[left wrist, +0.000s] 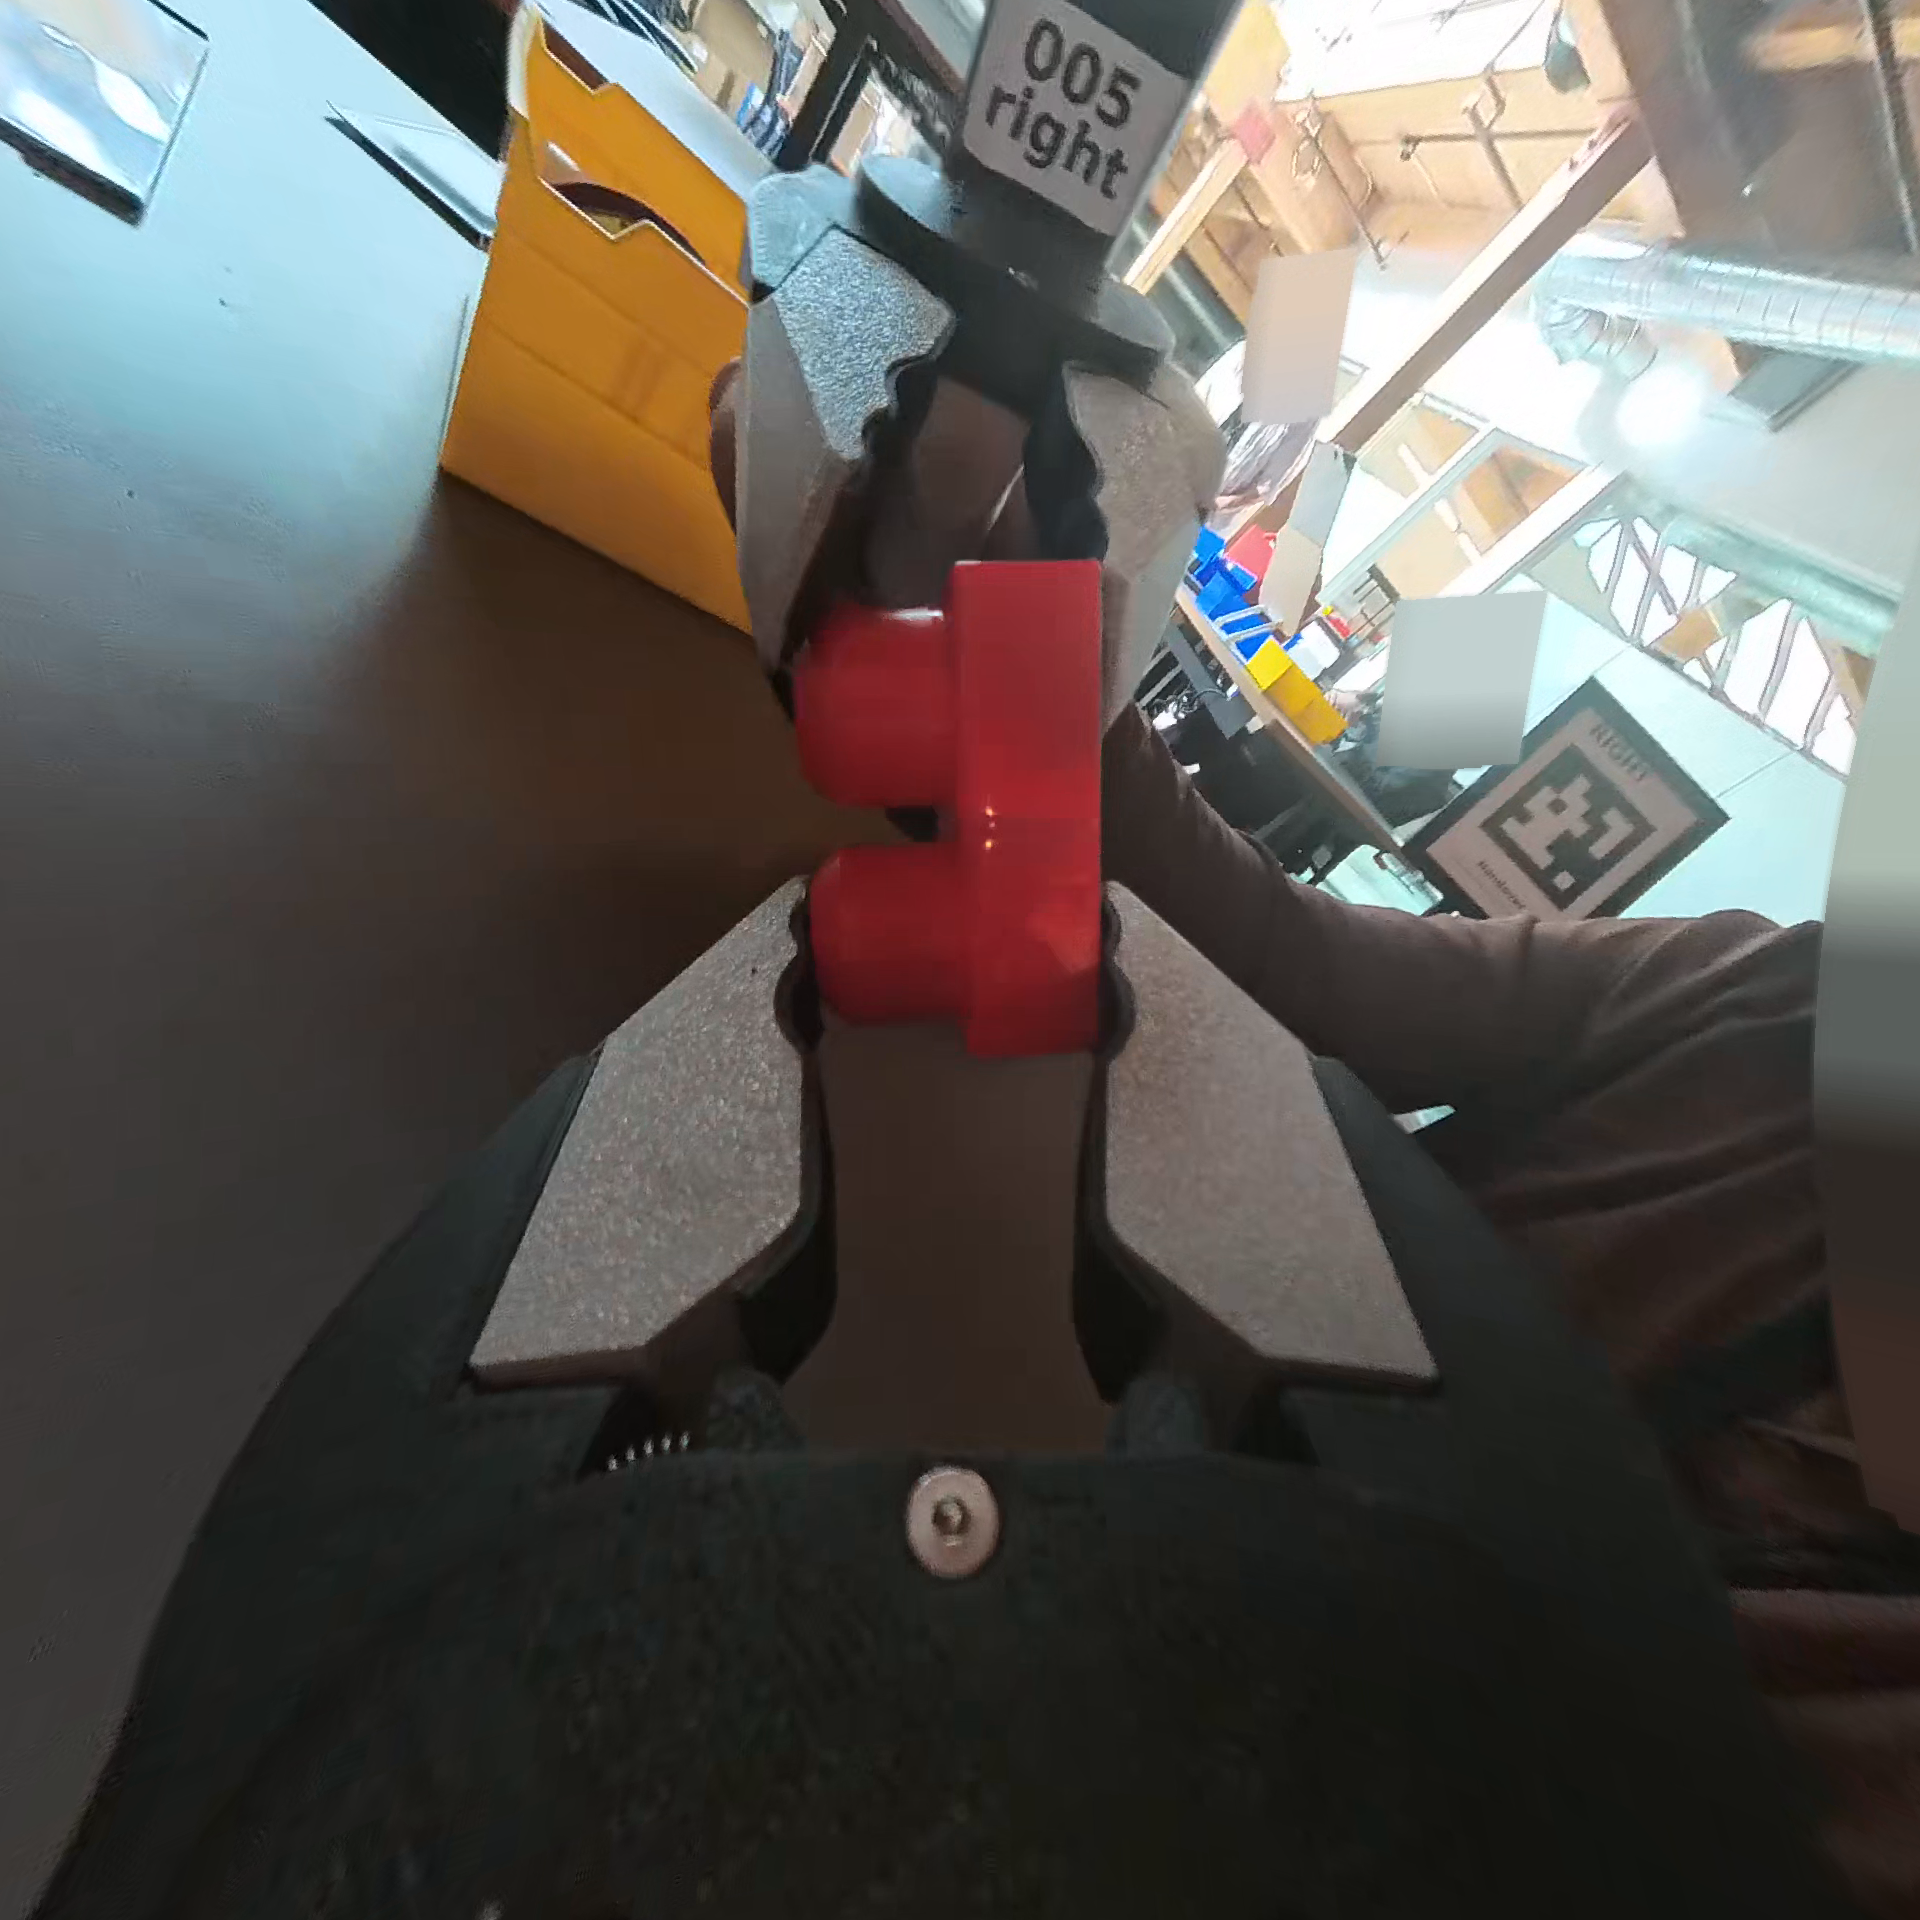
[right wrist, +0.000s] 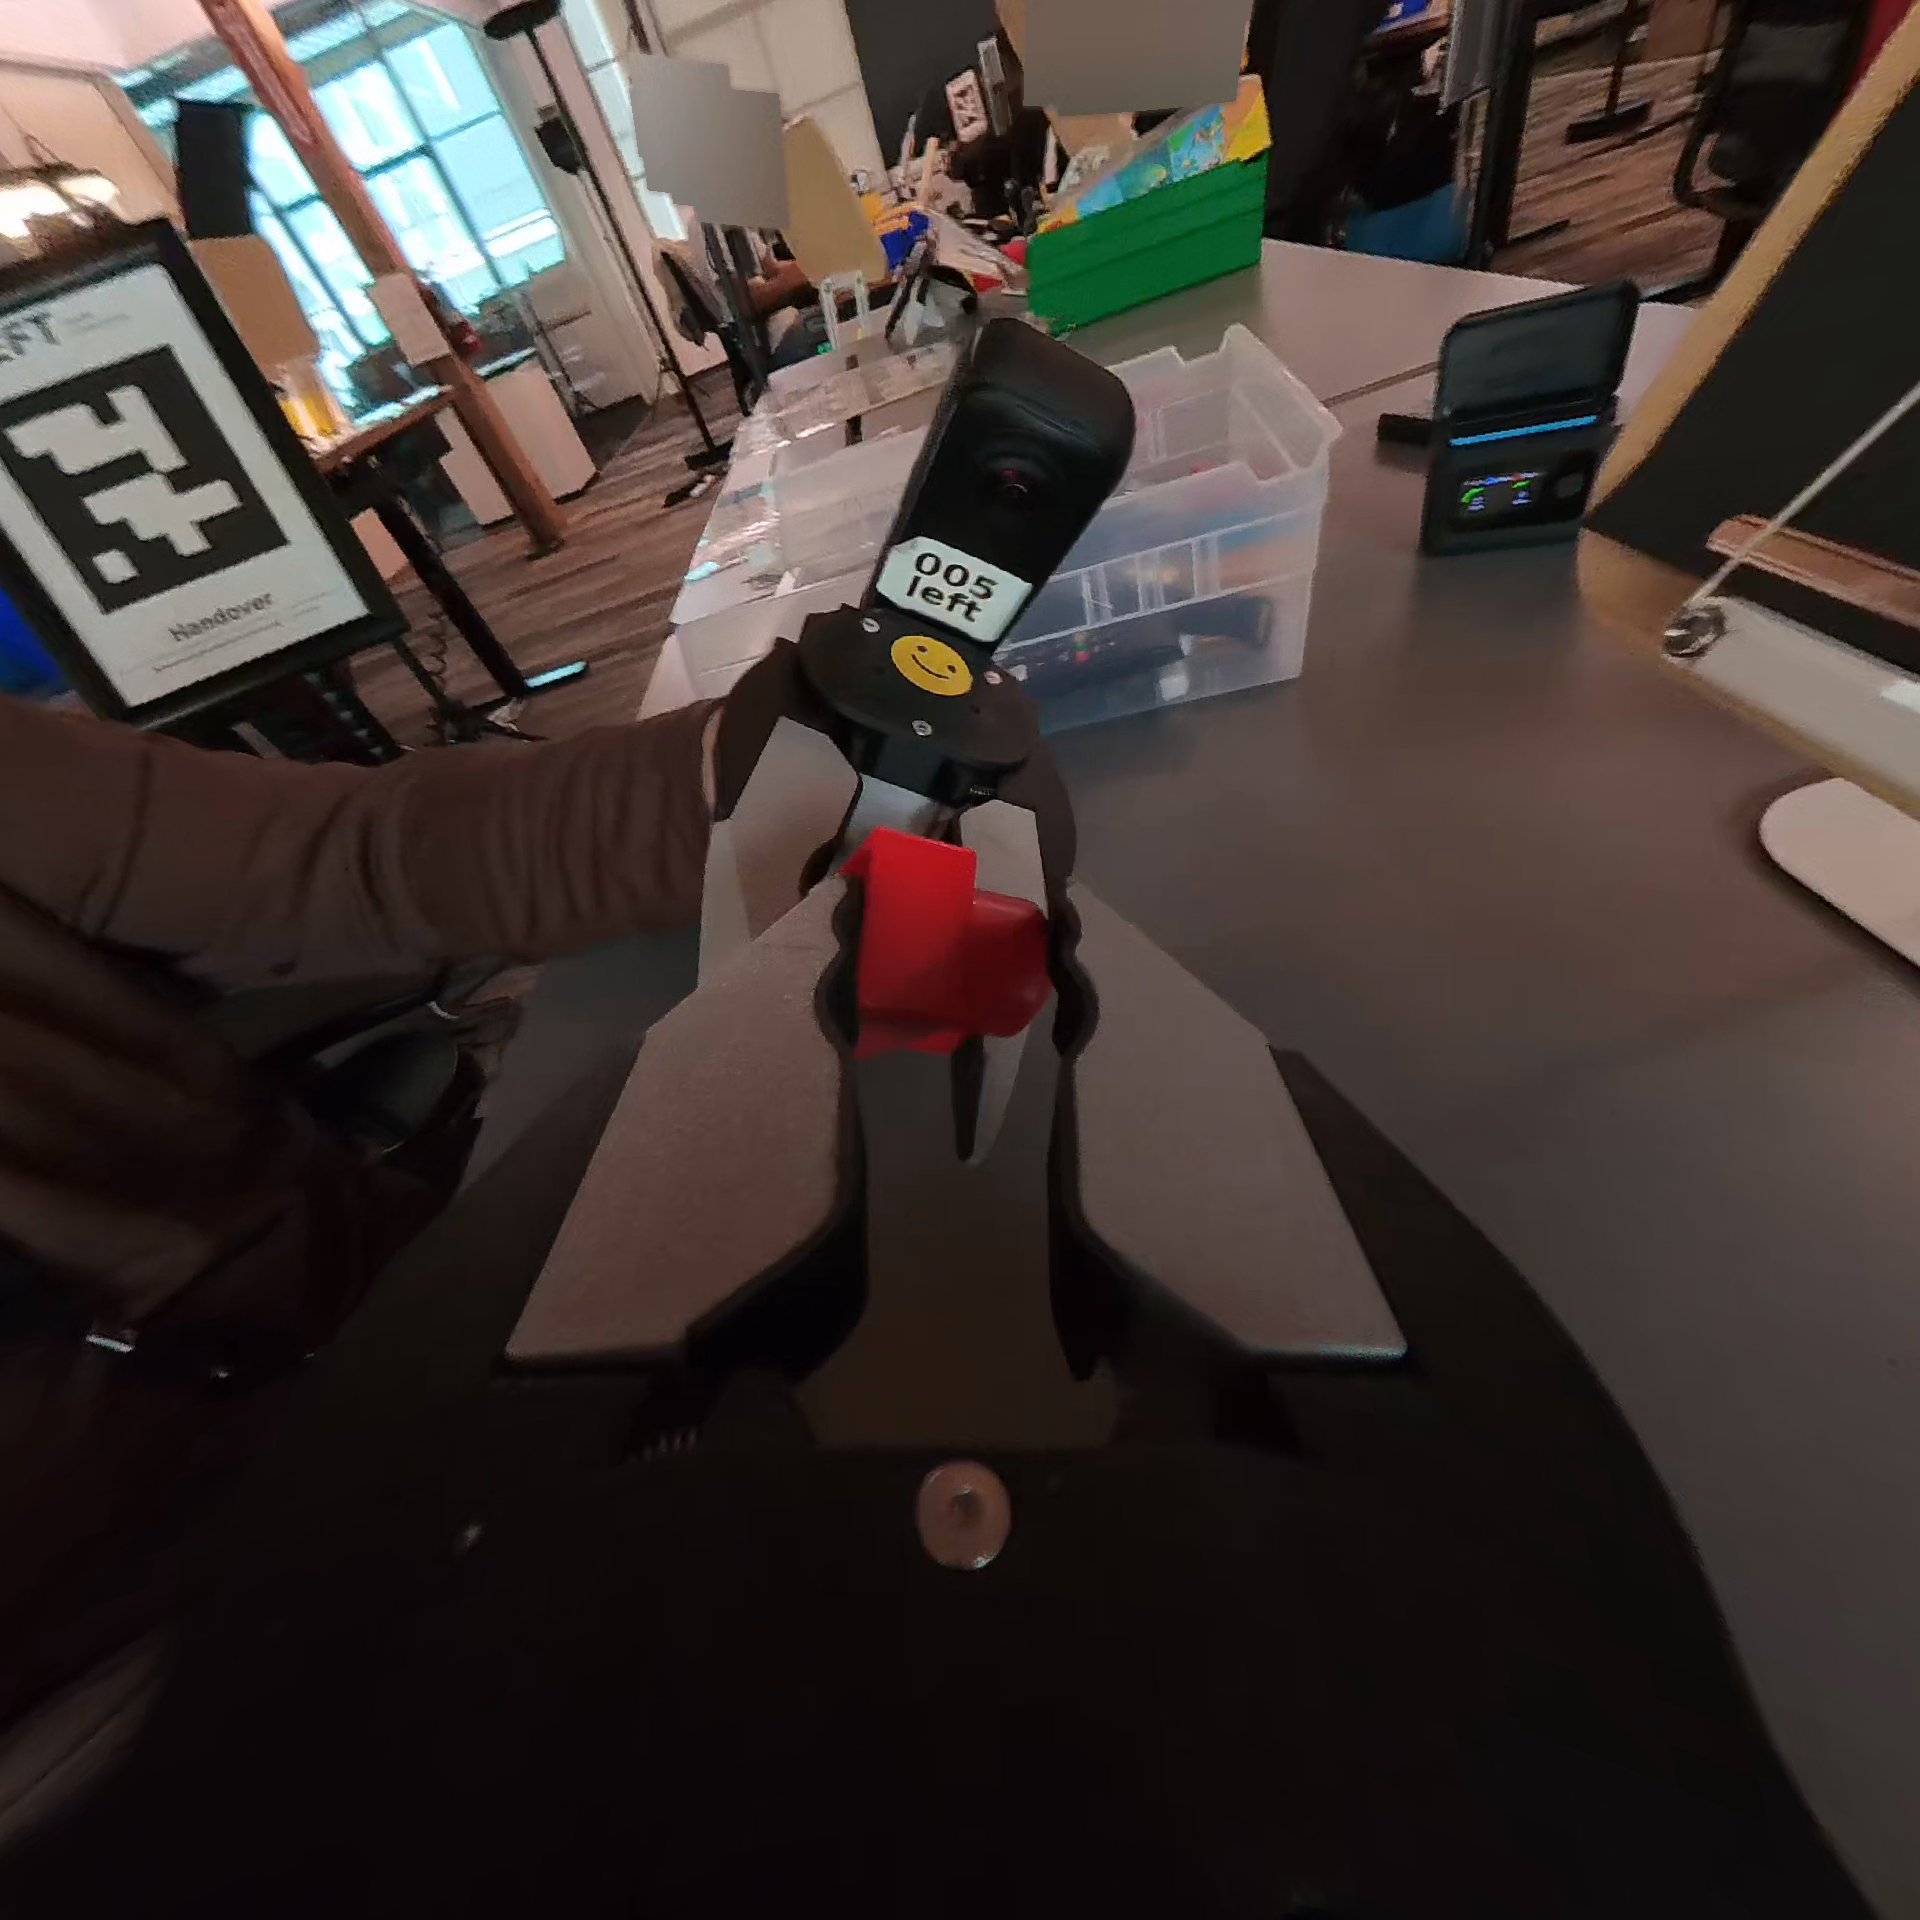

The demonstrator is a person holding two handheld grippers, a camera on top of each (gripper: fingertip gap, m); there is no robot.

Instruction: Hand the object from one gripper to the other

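Note:
A red two-stud toy brick (left wrist: 977, 810) is held in the air between both grippers, above a dark table (left wrist: 260, 727). My left gripper (left wrist: 956, 966) is shut on the brick's lower end, its fingertips pressing the stud side and the flat side. My right gripper (left wrist: 956, 644) comes in from above and its fingertips press the brick's upper end. In the right wrist view my right gripper (right wrist: 956, 987) is shut on the brick (right wrist: 935, 956), and the left gripper (right wrist: 945, 883) faces it from beyond, fingers at the brick's far end.
A yellow box (left wrist: 603, 395) stands on the table behind the grippers. A clear plastic bin (right wrist: 1195, 540), a green box (right wrist: 1143, 239) and a small device with a screen (right wrist: 1517, 416) stand on the grey table. A brown sleeve (right wrist: 364, 831) reaches in from the left. The tips of one gripper are about 5 cm away from the tips of the other.

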